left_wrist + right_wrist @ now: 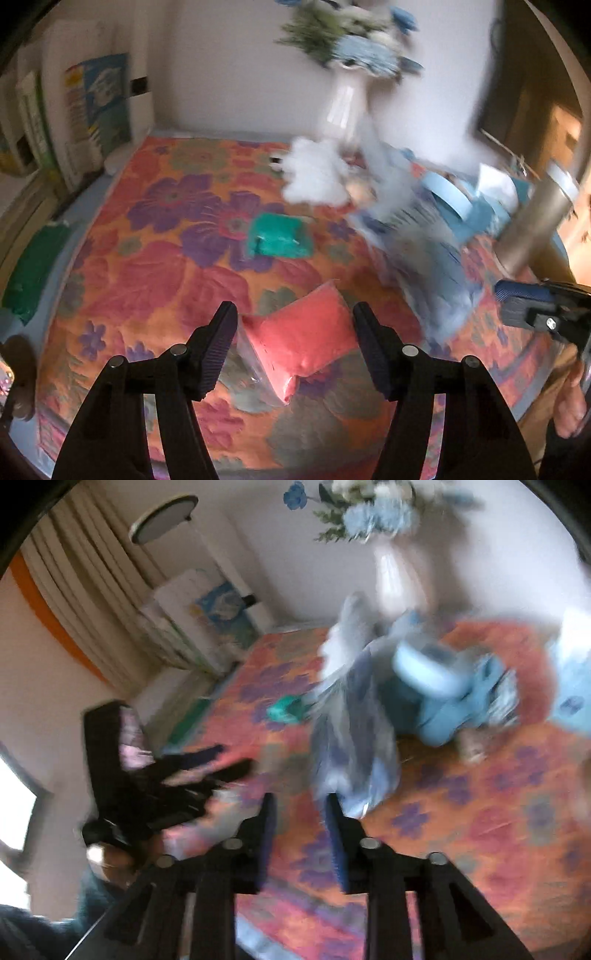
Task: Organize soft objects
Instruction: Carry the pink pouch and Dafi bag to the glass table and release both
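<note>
A pink soft pack in clear plastic [301,338] lies on the floral cloth between the fingers of my open left gripper [293,325], which touch neither side. A green soft pack [279,236] lies farther back; it also shows in the right wrist view [286,709]. A white fluffy piece [314,175] sits near the vase. A blurred blue-grey plastic bag [424,251] lies to the right; it also shows in the right wrist view [351,731]. My right gripper [301,812] is open and empty just left of the bag's near end. It also shows in the left wrist view [535,306].
A white vase of blue flowers [345,107] stands at the back. Light-blue items [443,694] crowd the back right. Boxes and books [96,110] stand at the back left. A metal pole [535,229] rises at the right. A green cloth [33,269] lies at the left edge.
</note>
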{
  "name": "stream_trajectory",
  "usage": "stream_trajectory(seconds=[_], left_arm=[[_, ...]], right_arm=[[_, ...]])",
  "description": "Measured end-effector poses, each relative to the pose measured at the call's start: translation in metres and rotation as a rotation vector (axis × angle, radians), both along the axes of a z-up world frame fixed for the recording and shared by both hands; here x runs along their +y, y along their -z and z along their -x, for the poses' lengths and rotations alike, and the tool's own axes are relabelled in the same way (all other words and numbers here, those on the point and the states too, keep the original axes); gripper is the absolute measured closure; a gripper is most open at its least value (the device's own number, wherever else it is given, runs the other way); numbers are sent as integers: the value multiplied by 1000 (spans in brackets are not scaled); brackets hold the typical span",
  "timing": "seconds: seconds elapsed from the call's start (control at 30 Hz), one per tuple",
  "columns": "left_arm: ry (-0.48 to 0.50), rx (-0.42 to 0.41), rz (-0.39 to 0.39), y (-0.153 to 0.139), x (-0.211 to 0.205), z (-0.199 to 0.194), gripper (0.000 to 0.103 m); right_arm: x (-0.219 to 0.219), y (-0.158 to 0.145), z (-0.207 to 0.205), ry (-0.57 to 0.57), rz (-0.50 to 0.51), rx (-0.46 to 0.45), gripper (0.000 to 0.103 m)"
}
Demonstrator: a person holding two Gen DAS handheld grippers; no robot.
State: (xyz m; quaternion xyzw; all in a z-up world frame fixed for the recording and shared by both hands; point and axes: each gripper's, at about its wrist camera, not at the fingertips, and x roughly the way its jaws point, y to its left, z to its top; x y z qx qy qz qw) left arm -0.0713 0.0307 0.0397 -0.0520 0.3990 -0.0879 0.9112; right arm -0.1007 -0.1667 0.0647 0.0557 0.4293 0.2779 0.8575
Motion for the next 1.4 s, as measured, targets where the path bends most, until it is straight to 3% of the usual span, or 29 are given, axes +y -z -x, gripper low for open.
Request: stream_trajectory(seconds=[0.03,0.07,0.17,0.23,0.33,0.4,0.43,0.57,0.63,0.77,1.03,1.4], left_arm=[[-4,-4,15,2,4,4,41],[-5,-8,26,4,0,-2,41],[10,-3,41,12,-2,0,41],[10,14,20,18,-7,-3,41],[18,-27,-19,13,-11,2,41],[23,-22,-39,15,-13,2,41],[24,-20,-47,15,-14,1,41],[23,-34,-71,14,-16,3,41],[27,-44,-84,12,-20,6,41],[77,-59,-3,3,-33,17,41],[264,-152,8,-40,-104,49,41],[493,-184,69,-75,-209,59,41]], right_arm=[[3,-3,1,22,45,-27,25],[5,-9,3,47,80,-77,10],[12,-13,-1,60,112,-126,8],[24,-1,-13,73,175,-83,8],[41,20,-24,61,211,-36,8],[53,36,-30,68,284,-14,23],[56,43,-30,73,315,-22,43],[52,43,-16,89,311,-65,64],[45,34,-4,113,310,-84,65],[17,10,22,160,247,-106,65],[-43,-28,66,229,182,-110,65],[-176,-64,116,442,122,-95,65]])
